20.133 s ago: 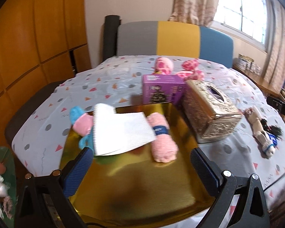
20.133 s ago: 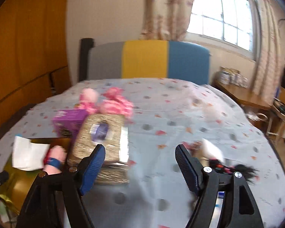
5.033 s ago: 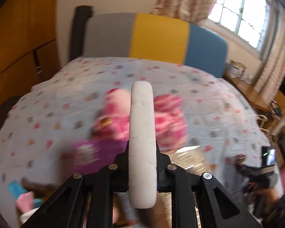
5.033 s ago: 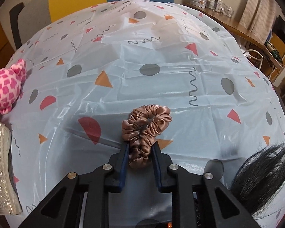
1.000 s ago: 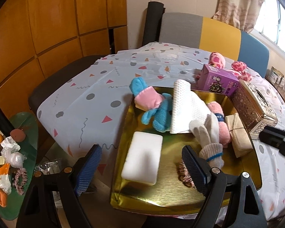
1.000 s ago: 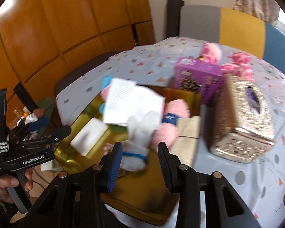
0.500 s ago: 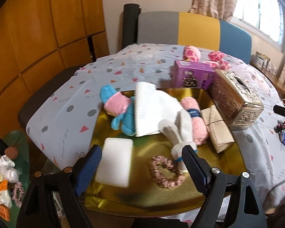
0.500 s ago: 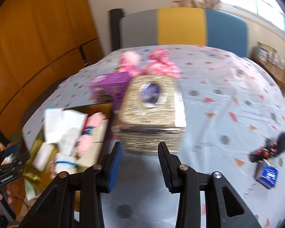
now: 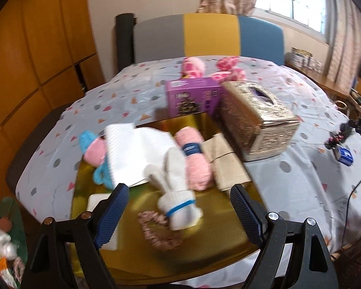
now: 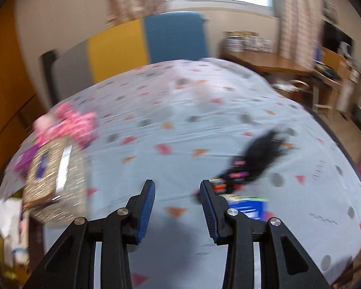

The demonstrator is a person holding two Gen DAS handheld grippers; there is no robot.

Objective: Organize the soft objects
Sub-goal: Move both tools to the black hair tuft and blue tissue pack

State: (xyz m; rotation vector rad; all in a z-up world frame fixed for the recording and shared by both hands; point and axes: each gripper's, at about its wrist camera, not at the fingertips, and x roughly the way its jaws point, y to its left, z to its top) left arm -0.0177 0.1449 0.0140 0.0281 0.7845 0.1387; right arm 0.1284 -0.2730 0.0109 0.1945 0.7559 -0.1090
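Left gripper (image 9: 178, 207) hung spread and empty over the gold tray (image 9: 211, 245). Tray held the white glove (image 9: 175, 180), pink roll (image 9: 195, 156), scrunchie (image 9: 156, 228), sponge (image 9: 101, 207) and cloth (image 9: 134, 149).

Right gripper (image 10: 177, 202) was parted, holding nothing, above the tablecloth (image 10: 180, 120). The dark hair piece (image 10: 255, 159) lay loose at 1 o'clock from it, long axis running toward 1–2 o'clock; view was blurred. Judged: right gripper is nearer, and should cross that axis to pinch it.
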